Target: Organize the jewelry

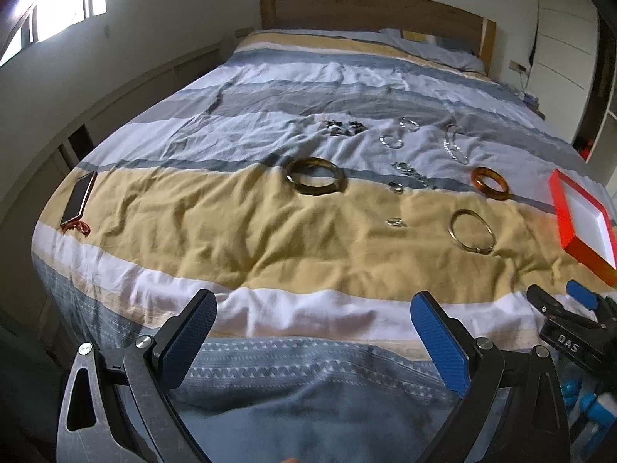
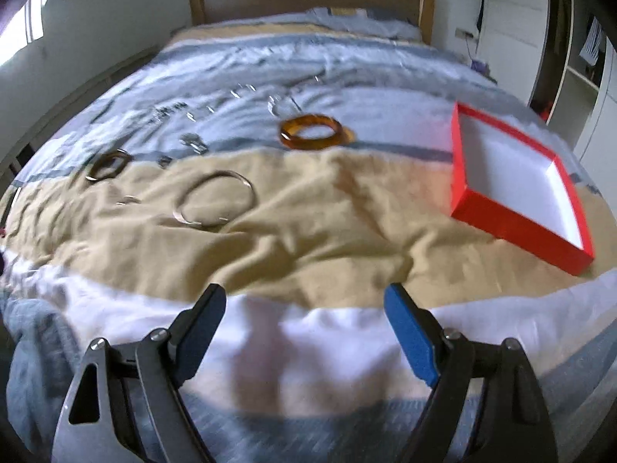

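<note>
Red box (image 2: 516, 189) near bed's right edge; both jaws spread wide, empty, over foot edge.

Right gripper (image 2: 304, 301) agape above quilt's white stripe, holding nothing; red box (image 2: 462, 208) with white inside lies right, on striped quilt (image 2: 327, 208); amber bangle (image 2: 311, 132) beyond; thin metal bangle (image 2: 216, 202) left; view blurred.

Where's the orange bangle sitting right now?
The orange bangle lies flat on the bedspread, ahead of the right gripper, left of the red box and beyond the thin metal bangle.
</note>
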### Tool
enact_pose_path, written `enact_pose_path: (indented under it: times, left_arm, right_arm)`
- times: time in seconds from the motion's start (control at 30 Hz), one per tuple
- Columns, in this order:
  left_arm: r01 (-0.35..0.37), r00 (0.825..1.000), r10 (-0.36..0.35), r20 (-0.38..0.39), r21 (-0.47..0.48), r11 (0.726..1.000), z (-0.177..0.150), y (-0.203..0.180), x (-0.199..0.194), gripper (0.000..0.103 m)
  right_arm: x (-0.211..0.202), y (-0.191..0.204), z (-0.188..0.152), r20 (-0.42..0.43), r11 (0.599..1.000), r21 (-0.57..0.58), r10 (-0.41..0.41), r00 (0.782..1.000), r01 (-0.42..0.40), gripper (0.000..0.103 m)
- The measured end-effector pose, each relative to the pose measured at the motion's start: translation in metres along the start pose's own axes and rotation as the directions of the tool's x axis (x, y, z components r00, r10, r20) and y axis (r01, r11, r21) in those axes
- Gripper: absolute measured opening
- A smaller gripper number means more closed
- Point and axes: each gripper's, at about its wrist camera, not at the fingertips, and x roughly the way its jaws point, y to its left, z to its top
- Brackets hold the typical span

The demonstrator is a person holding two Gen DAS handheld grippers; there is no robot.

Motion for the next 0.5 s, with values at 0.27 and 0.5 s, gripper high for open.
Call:
enact_pose_path:
  times: [0.27,0.5]
  left_arm:
    - [0.022,0.999,-0.023,0.042,0.023,0.999,-0.006,-0.012,-0.018,0.1]
    - [0.03,0.996,-0.033,0.084,0.042,0.999,-0.008,-0.016,-0.038,0.101]
  right_arm:
    - [-0.066,0.004,0.009,0.119,1.0,0.007,0.006,0.993,-0.007,0.084]
    - [-0.1,0.01,0.01,0.198,1.0,0.022,-0.011,0.98,0.006,0.084]
